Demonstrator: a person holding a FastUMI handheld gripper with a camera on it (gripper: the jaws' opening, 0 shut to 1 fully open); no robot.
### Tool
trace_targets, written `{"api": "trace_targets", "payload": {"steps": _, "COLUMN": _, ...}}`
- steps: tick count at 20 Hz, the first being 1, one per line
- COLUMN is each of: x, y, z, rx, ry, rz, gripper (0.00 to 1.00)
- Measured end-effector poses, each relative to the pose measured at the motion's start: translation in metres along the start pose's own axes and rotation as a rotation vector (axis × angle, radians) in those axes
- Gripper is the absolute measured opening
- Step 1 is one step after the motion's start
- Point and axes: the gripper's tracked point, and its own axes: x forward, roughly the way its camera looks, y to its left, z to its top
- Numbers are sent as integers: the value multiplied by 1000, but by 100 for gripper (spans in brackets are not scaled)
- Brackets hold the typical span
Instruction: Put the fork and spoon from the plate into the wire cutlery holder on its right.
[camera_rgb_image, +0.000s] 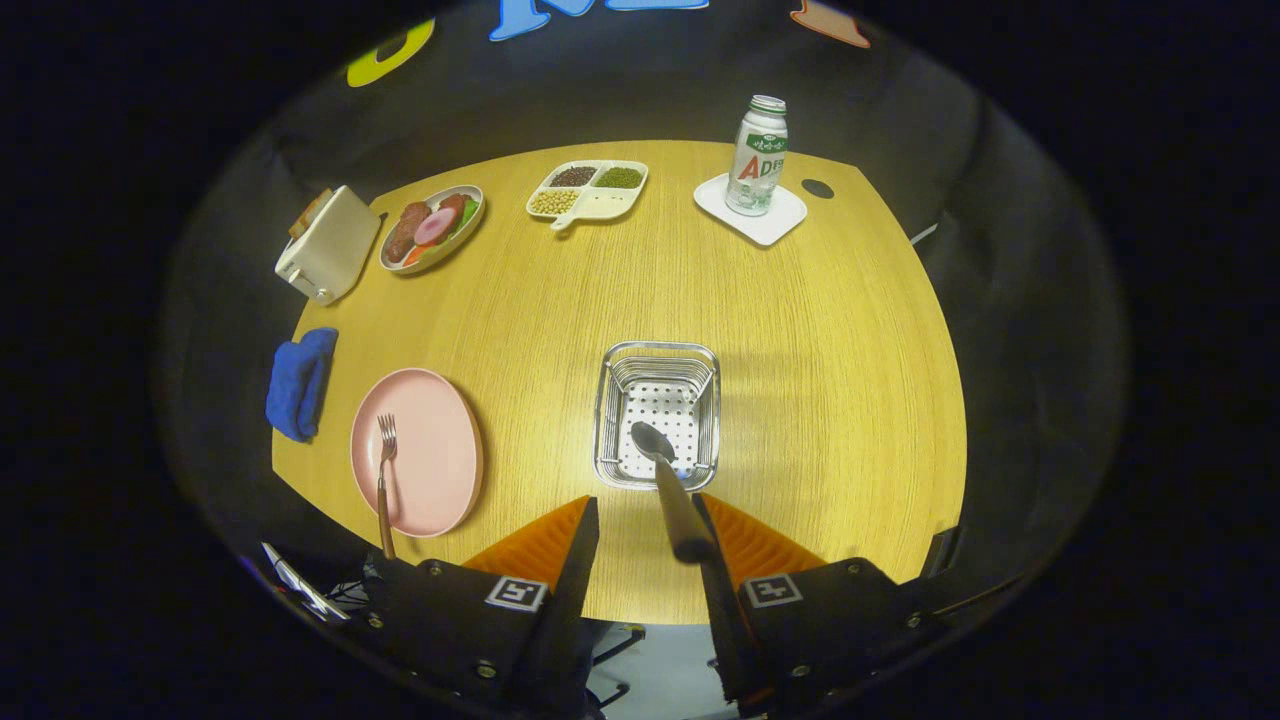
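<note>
The spoon stands between the fingers, its dark handle lying against the inner face of the right finger and its bowl reaching forward over the near rim of the wire cutlery holder. The gripper has its fingers spread, with a clear gap between the left finger and the handle; only the right finger appears to touch the spoon, so no two-sided grasp is evident. Whether the spoon bowl rests on the perforated floor of the holder or hangs above it cannot be told. The holder sits on the wooden table just ahead of the fingers. To its left lies the pink plate, with the fork on it, tines pointing away and handle overhanging the near rim. A blue cloth lies just beyond the plate's left side. Along the far side of the table are a white toaster, an oval dish of food, a divided tray of beans, and a bottle standing upright on a white square coaster.
</note>
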Motion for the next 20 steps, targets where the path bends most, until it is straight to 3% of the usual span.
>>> {"api": "trace_targets", "payload": {"steps": 10, "x": -10, "y": 22, "z": -3, "rx": 11, "ry": -31, "rz": 46, "gripper": 57}}
{"api": "trace_targets", "payload": {"steps": 15, "x": -10, "y": 60, "z": -7, "rx": -12, "ry": -42, "rz": 100, "gripper": 57}}
{"api": "trace_targets", "payload": {"steps": 20, "x": -8, "y": 76, "z": -7, "rx": -80, "ry": -75, "rz": 51, "gripper": 59}}
